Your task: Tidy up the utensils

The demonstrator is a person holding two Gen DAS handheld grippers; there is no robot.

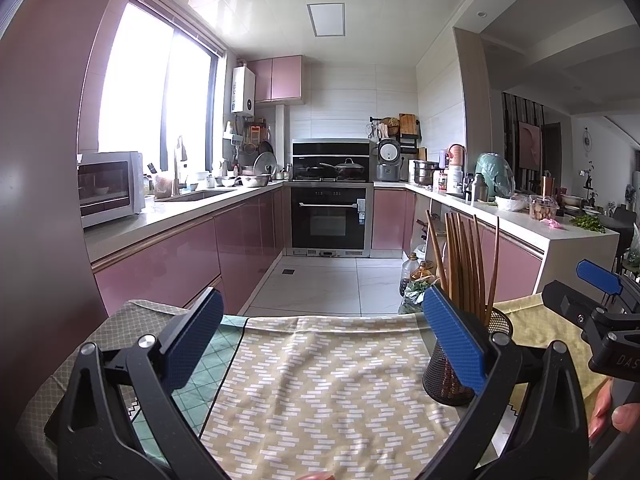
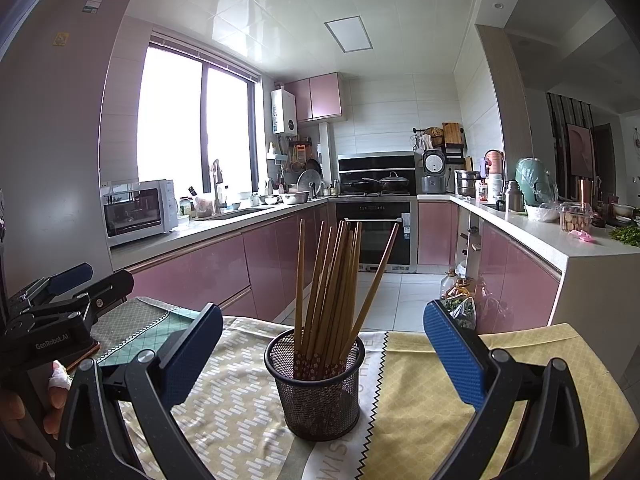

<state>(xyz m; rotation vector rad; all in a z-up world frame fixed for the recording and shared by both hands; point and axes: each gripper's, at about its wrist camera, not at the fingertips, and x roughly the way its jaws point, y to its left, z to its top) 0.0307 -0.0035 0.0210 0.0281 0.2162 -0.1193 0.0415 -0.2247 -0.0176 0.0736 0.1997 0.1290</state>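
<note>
A black mesh cup (image 2: 316,392) stands on the patterned cloths and holds several brown chopsticks (image 2: 332,280) upright, one leaning right. My right gripper (image 2: 323,348) is open, its blue pads on either side of the cup with room to spare. In the left wrist view the same mesh cup (image 1: 448,376) and chopsticks (image 1: 464,264) sit behind the right pad. My left gripper (image 1: 323,344) is open over the zigzag cloth with nothing between its fingers. Each gripper shows at the edge of the other's view.
The table is covered by a beige zigzag cloth (image 1: 320,380), a green checked cloth (image 1: 208,364) and a yellow cloth (image 2: 460,392). Its far edge drops to the tiled kitchen floor (image 1: 320,280). Pink cabinets, an oven and crowded counters lie beyond. A hand (image 2: 24,408) holds the left gripper.
</note>
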